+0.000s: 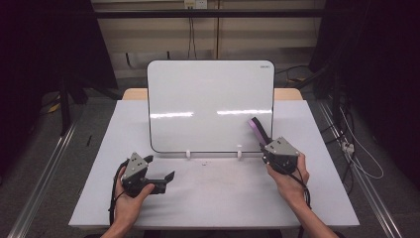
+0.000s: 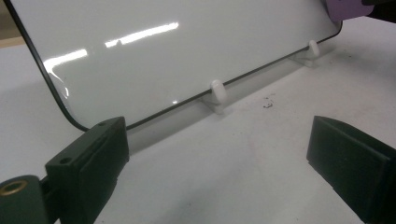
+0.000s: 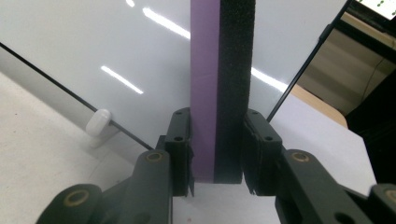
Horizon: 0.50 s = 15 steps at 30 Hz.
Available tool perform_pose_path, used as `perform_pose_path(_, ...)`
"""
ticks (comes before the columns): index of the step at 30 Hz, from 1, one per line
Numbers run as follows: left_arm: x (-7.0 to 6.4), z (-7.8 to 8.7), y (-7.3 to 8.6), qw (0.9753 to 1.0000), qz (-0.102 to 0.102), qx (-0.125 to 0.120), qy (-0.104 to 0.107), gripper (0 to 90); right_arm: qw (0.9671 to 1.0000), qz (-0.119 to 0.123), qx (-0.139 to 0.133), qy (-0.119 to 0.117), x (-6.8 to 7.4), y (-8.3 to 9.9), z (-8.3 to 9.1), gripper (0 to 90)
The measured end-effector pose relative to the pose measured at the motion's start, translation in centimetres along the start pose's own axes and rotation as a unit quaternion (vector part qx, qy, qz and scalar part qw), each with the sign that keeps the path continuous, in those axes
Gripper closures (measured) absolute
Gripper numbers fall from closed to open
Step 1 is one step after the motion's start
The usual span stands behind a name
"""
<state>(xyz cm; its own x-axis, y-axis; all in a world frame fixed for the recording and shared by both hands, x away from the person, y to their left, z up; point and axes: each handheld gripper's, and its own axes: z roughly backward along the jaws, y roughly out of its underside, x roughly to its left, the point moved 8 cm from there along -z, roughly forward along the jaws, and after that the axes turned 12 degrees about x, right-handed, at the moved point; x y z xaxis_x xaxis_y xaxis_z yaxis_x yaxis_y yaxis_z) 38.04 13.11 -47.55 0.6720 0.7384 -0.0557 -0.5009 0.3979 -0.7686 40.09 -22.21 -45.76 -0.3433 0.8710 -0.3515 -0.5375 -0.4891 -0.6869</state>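
Whiteboard eraser (image 3: 222, 88), purple-backed with black felt, is pinched upright in the right gripper (image 1: 267, 145) near the whiteboard's (image 1: 210, 104) lower right corner. Left gripper (image 1: 166, 179) rests low on the desk (image 1: 218, 198), jaws spread, pointing rightward.

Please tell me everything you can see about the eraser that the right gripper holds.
The eraser is a flat block of two layers: a smooth purple back, plastic by its look, and a black pad with a rough, foam-like grain. The right gripper is shut on its lower end, one jaw on each layer, so it sticks out straight beyond the jaws. In the high view it points up and left, in front of the lower right part of the whiteboard. I cannot tell if it touches the board.
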Motion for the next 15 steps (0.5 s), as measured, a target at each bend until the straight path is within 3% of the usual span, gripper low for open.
perform_pose_path(7,0.2,0.04,-0.02,1.0,0.0,-0.001,-0.001,5.6,0.9995,0.017,0.017,0.018,0.51,-0.5,-0.09,66.0)
perform_pose_path(15,0.52,0.15,-0.09,1.0,-0.001,-0.003,-0.009,5.7,0.9995,0.022,0.022,0.011,0.7,-0.84,-0.61,65.3)
